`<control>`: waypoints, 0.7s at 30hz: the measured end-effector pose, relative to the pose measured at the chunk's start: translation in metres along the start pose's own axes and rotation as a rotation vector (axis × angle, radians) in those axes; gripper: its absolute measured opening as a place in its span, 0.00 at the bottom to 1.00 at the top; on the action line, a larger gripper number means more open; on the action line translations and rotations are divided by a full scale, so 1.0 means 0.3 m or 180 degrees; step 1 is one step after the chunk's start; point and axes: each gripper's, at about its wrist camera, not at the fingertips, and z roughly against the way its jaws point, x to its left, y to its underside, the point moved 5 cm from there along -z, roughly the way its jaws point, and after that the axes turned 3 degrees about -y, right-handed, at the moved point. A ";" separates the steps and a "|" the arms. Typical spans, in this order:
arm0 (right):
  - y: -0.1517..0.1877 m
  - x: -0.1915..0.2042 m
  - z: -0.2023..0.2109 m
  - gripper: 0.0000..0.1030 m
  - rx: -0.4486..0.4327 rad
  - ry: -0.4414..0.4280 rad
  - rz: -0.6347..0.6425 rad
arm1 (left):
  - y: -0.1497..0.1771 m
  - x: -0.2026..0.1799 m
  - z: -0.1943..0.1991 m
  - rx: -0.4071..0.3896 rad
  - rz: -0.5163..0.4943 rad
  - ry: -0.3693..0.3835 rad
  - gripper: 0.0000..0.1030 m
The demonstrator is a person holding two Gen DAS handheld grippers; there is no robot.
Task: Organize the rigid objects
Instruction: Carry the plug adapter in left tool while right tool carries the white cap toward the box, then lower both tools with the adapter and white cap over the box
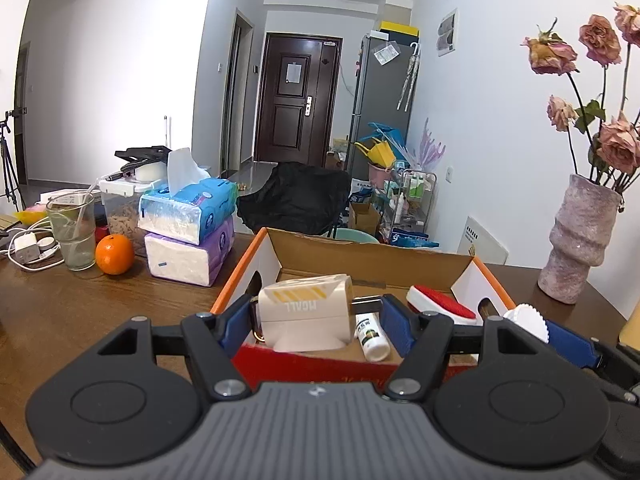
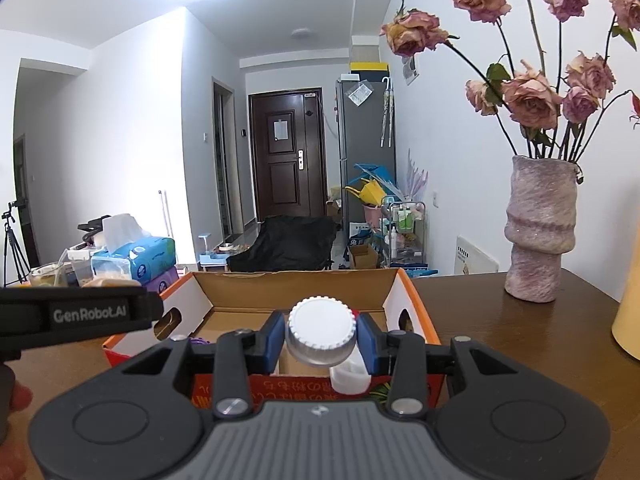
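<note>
While both grippers hung over the near edge of the box [image 1: 256, 256], each carried a load. The left gripper [image 1: 316, 312] was clamped on a cream adapter [image 1: 304, 308], its blue pads [image 1: 236, 320] pressing the two sides. The right gripper [image 2: 322, 336] was closed on a white cap [image 2: 322, 322] with a ribbed rim, a clear body below it (what kind of container it was could not be told). Inside the box lay a small bottle [image 1: 372, 336] and a red-topped brush [image 1: 440, 300].

Risks, as judged from here:
- The adapter was wide and smooth; a tilt of the left gripper could let it slip and strike the bottle.
- The right gripper held only at the cap, so the body could swing or the cap could loosen.
- The two grippers stood close together; a sideways move could make them collide.
- The vase [image 2: 540, 232] stood far right, near the box; a wide swing could topple it.
</note>
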 end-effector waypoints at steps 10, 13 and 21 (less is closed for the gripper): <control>-0.013 -0.003 -0.105 0.37 0.0054 0.0033 -0.0001 | -0.030 -0.008 -0.080 0.0012 -0.0008 0.0018 0.67; -0.014 -0.002 -0.131 0.37 0.0065 0.0041 -0.0002 | -0.041 -0.005 -0.111 0.0018 -0.0002 0.0004 0.67; -0.029 0.009 -0.201 0.37 0.0079 0.0043 0.0045 | -0.072 0.000 -0.185 0.0012 -0.0003 -0.0011 0.67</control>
